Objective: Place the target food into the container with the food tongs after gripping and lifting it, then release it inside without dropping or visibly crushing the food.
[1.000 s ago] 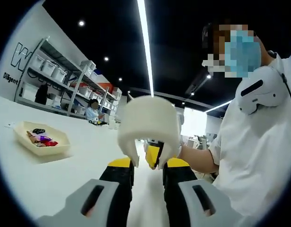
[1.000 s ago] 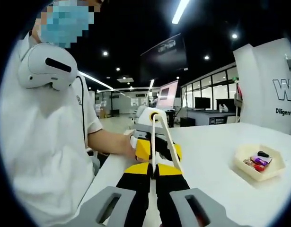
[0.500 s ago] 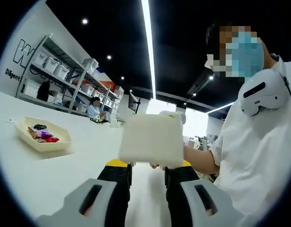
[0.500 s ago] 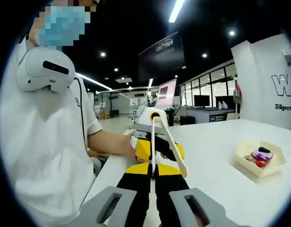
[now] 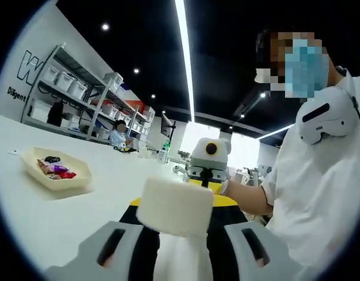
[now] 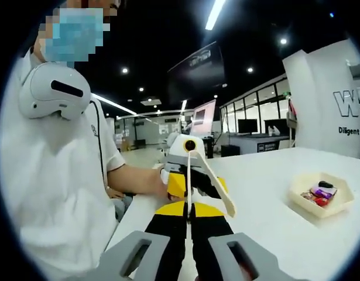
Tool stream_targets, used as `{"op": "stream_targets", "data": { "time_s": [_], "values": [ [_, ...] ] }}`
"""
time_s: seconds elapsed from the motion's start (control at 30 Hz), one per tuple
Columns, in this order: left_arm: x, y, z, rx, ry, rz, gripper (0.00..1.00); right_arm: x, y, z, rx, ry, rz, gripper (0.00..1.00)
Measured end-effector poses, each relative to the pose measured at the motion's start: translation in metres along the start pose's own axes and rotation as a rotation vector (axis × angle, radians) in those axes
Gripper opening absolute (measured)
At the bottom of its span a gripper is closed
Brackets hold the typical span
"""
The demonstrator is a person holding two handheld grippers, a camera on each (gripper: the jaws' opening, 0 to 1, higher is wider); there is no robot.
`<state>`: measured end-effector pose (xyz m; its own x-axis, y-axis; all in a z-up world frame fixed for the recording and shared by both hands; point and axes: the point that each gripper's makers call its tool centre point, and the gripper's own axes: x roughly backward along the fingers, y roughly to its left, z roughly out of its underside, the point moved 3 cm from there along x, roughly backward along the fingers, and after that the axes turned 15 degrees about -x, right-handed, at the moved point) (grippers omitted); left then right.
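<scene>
Several wrapped snacks (image 5: 58,171) lie in the cream tray (image 5: 80,182).

The white tongs (image 5: 175,208) blur up close, hiding the left tool (image 5: 178,218) tips behind them.

The broad white surface (image 5: 80,205) carries a pale yellow, angular plastic tray (image 5: 55,174) holding small colourful wrapped pieces (image 5: 55,170).

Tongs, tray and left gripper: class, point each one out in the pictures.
tongs (image 6: 212,181), right gripper view, on the pale arm slanting right.
tray (image 5: 32,173), left gripper view, on its cream front wall.
left gripper (image 6: 191,184), right gripper view, between its yellow fingertips.
</scene>
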<state>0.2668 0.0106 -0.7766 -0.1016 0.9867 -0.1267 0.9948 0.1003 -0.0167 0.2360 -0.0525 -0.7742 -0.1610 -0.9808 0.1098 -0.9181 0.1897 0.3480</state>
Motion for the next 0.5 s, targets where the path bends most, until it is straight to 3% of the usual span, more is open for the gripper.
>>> {"op": "stream_targets", "data": {
  "time_s": [0.5],
  "values": [
    [0.014,0.011,-0.009,0.011,-0.018,-0.021,0.25,0.006,-0.003,-0.004,-0.036,-0.042,0.004,0.0]
  ]
}}
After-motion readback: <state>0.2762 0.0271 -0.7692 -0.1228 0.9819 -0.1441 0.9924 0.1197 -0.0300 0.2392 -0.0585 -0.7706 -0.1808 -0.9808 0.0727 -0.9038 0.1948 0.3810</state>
